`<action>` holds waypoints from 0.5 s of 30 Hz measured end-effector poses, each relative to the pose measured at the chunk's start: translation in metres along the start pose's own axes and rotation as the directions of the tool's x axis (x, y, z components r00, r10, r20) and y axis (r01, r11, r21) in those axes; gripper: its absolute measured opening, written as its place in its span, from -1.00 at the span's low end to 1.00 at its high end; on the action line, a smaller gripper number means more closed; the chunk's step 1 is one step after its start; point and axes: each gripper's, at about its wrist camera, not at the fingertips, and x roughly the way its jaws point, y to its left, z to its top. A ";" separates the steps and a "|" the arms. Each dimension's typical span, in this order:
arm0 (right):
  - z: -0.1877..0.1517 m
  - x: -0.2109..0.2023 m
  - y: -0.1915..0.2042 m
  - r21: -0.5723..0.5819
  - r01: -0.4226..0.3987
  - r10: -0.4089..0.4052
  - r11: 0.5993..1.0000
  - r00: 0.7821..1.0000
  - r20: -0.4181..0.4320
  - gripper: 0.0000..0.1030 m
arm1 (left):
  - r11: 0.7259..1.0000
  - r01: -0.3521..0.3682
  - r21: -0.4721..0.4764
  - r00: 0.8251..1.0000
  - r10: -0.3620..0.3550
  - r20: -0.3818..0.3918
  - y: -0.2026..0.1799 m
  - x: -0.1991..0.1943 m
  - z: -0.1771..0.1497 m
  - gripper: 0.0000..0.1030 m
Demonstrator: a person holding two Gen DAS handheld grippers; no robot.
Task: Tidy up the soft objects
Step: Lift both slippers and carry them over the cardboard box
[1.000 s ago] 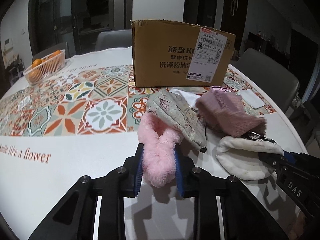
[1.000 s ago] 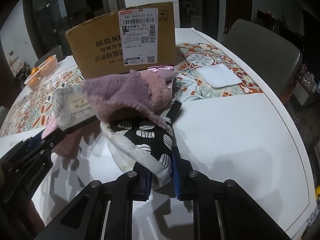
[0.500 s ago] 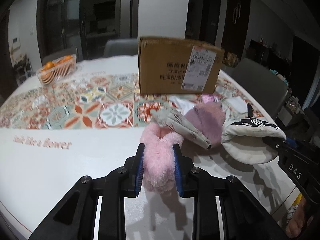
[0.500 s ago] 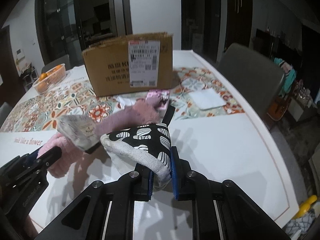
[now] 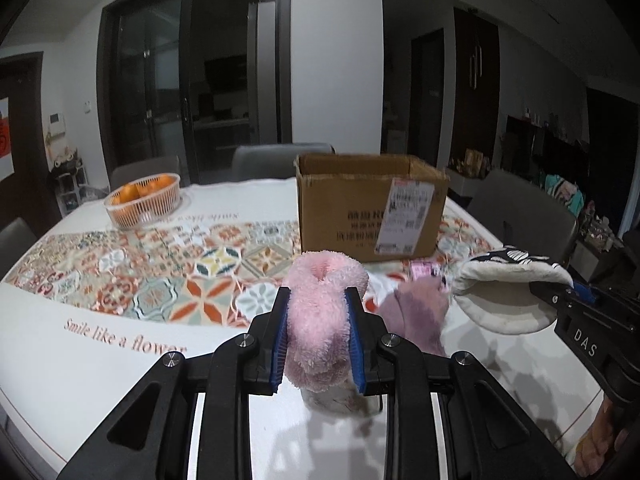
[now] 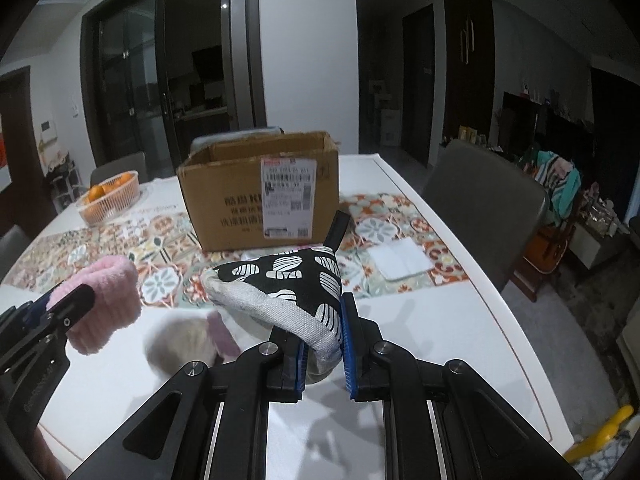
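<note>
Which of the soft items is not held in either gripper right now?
The mauve fuzzy piece, lying on the table. The pink fluffy one is clamped in the left gripper, the black-and-white patterned mitt in the right gripper.

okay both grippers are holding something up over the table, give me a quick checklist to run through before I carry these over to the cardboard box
1. Left gripper clamped on the fluffy pink item: ok, pads press it on both sides.
2. Right gripper clamped on the black-and-white oven mitt: ok, though it pinches only the mitt's edge.
3. Both items lifted off the table: ok.
4. Cardboard box open at the top: ok, flaps are not closed over it.
5. Room inside the box: cannot tell, its inside is hidden.
6. Other soft items dragged along: cannot tell; a mauve fuzzy piece sits just below and between the two.
</note>
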 end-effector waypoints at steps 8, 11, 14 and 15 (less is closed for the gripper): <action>0.027 -0.001 0.001 0.030 -0.032 0.029 0.999 0.996 0.081 -0.69 | 0.999 0.041 -0.021 0.996 -0.040 0.083 0.001 0.002 0.036 -0.49; 0.039 0.001 0.002 0.038 -0.038 0.034 0.999 0.993 0.116 -0.69 | 0.998 0.062 -0.030 0.993 -0.058 0.106 0.001 0.006 0.050 -0.49; 0.051 0.003 0.004 0.045 -0.049 0.042 0.998 0.987 0.154 -0.69 | 0.995 0.090 -0.040 0.989 -0.085 0.118 0.001 0.013 0.064 -0.49; 0.053 0.004 0.005 0.045 -0.054 0.046 0.998 0.985 0.163 -0.69 | 0.995 0.095 -0.043 0.989 -0.089 0.122 0.001 0.017 0.069 -0.49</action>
